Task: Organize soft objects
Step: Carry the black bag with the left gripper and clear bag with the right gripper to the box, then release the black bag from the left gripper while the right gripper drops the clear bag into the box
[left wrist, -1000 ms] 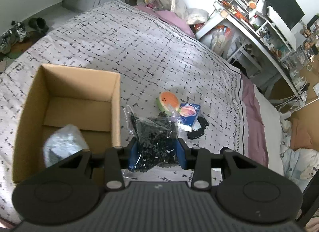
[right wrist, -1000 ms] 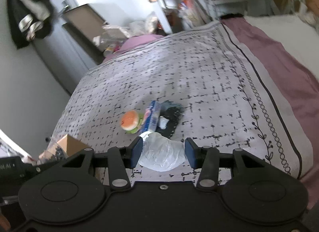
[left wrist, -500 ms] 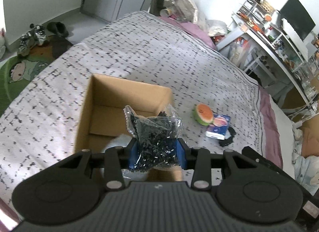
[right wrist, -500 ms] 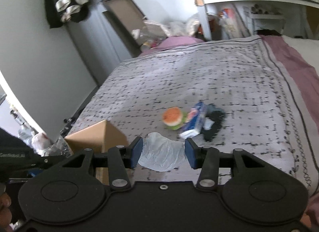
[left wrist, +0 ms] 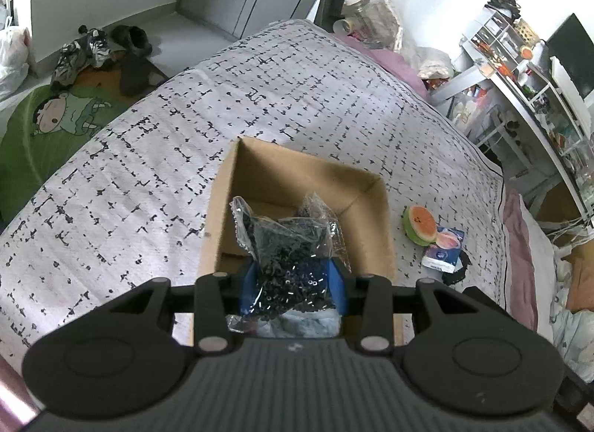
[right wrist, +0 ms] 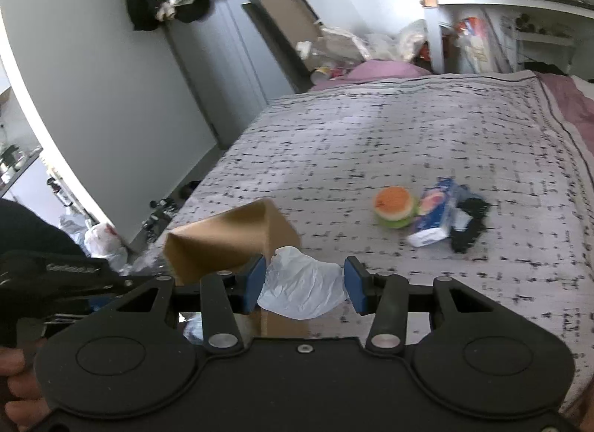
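Observation:
My left gripper [left wrist: 293, 285] is shut on a clear bag of black bits [left wrist: 289, 253] and holds it over the open cardboard box [left wrist: 382, 231] on the bed. A pale soft thing [left wrist: 304, 324] lies in the box under the bag. My right gripper [right wrist: 305, 285] is shut on a crumpled white plastic bag [right wrist: 302, 289] just right of the box [right wrist: 222, 242]. A plush burger [right wrist: 394, 204], a blue tissue pack [right wrist: 432, 214] and a black soft item [right wrist: 469, 224] lie on the bedspread to the right; burger [left wrist: 419, 226] and tissue pack [left wrist: 443, 250] also show in the left wrist view.
The bed [left wrist: 185, 135] has a white cover with black marks and a pink edge. Shoes [left wrist: 92, 49] and a green cartoon rug [left wrist: 48, 123] lie on the floor at left. A cluttered white shelf desk [left wrist: 519, 71] stands at right.
My left gripper has carried the black-bits bag leftward from beside the box to over its opening. My right gripper with the white bag has swung left, bringing the box closer in its view.

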